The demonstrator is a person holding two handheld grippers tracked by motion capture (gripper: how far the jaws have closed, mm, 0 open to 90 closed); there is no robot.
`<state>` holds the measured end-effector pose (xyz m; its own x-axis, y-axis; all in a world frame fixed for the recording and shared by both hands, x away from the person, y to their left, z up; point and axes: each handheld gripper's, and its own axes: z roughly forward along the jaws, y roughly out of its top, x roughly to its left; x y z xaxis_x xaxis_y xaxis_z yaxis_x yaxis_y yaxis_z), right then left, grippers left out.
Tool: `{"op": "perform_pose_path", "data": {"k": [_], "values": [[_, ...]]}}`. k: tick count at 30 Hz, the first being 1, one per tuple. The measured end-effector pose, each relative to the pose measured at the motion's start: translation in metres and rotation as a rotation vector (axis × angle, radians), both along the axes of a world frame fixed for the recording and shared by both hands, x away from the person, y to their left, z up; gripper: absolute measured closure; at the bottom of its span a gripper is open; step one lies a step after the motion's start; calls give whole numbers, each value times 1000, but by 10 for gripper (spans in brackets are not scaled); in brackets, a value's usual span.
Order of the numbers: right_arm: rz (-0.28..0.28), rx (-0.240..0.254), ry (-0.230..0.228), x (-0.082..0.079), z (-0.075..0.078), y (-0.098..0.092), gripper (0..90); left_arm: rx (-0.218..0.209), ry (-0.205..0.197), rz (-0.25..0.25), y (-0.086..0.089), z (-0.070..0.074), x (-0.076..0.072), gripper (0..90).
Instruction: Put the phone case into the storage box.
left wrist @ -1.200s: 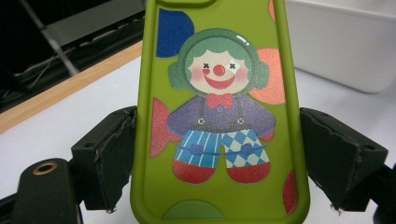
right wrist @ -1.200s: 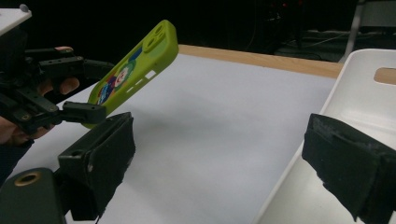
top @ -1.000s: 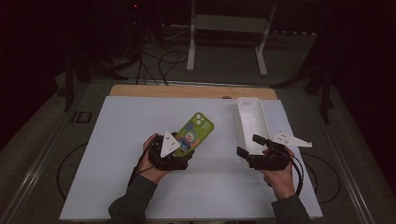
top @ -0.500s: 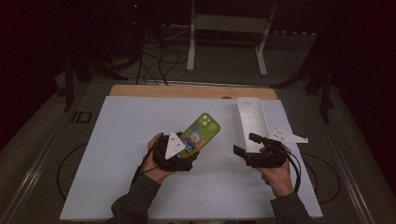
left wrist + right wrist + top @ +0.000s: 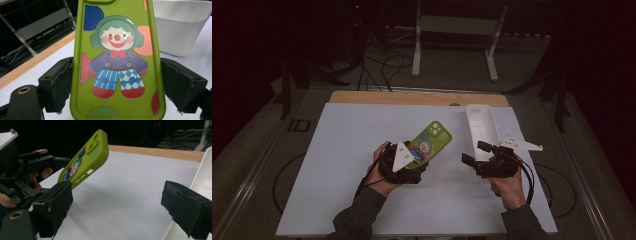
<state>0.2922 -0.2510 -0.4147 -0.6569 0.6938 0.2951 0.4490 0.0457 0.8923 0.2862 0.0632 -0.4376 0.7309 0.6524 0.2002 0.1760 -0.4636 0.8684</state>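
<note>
Left gripper view: smooth lime-green phone case (image 5: 117, 62) with a printed clown, rounded corners, clamped edge to edge by the left gripper (image 5: 408, 165), tilted up off the white table (image 5: 352, 150). Right gripper (image 5: 120, 202) level, padded jaws wide apart, holding nothing. White rectangular bin (image 5: 482, 130) just beside it.

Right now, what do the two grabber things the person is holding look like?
Each hand-held gripper is black, with two chunky jaws tipped by rough, worn black pads. The left hand-held gripper carries a pale three-cornered plate on top, and so does the right hand-held gripper. A black cable loops from each one across the white table. A brass-coloured ring sits in the body near one jaw. The person wears dark long sleeves.
</note>
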Motion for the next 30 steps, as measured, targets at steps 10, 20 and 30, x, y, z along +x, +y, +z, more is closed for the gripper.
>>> {"op": "perform_pose_path", "data": {"k": [10, 20, 30], "values": [[9, -3, 10, 3, 4, 6, 96, -3, -24, -17, -7, 2, -4, 165], [32, 3, 21, 7, 7, 16, 97, -7, -39, -38, -15, 4, -7, 165], [41, 24, 41, 11, 6, 21, 116, -11, -48, -57, -22, 6, -11, 165]]}}
